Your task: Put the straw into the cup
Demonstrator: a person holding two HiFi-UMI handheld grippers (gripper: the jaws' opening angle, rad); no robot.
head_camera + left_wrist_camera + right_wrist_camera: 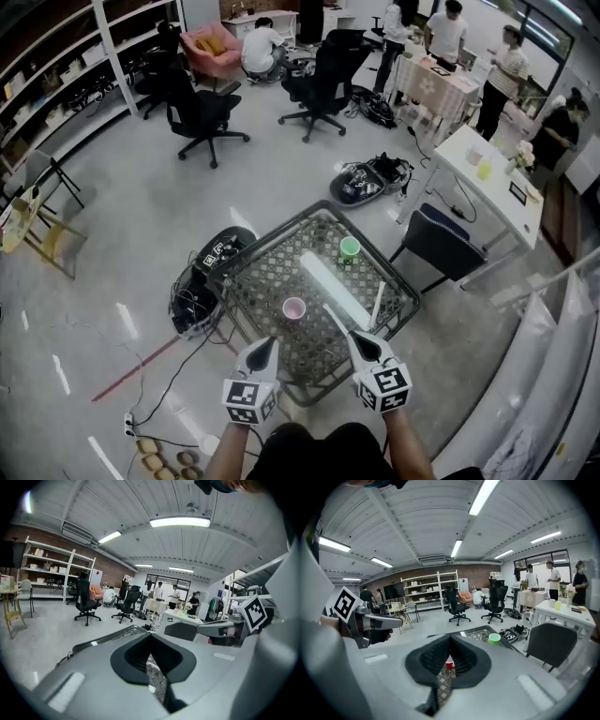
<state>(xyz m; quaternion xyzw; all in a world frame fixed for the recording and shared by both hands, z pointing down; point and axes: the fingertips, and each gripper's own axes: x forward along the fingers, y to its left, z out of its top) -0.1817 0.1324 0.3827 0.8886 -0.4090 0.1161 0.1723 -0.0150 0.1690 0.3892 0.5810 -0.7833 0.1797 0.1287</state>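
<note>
The left gripper [270, 345] and right gripper [356, 339] are both clenched, empty; a pink cup [293, 308] stands just ahead between them.

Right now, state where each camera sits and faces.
Head view: on the person's head, facing steeply down at the table, pink cup and green cup; forearms, left gripper and right gripper show.
Left gripper view: on the left gripper, facing along shut jaws over the table; right gripper at right.
Right gripper view: on the right gripper, facing along shut jaws toward the pink cup; left gripper at left.
Shared: head and right gripper views show both cups.
</note>
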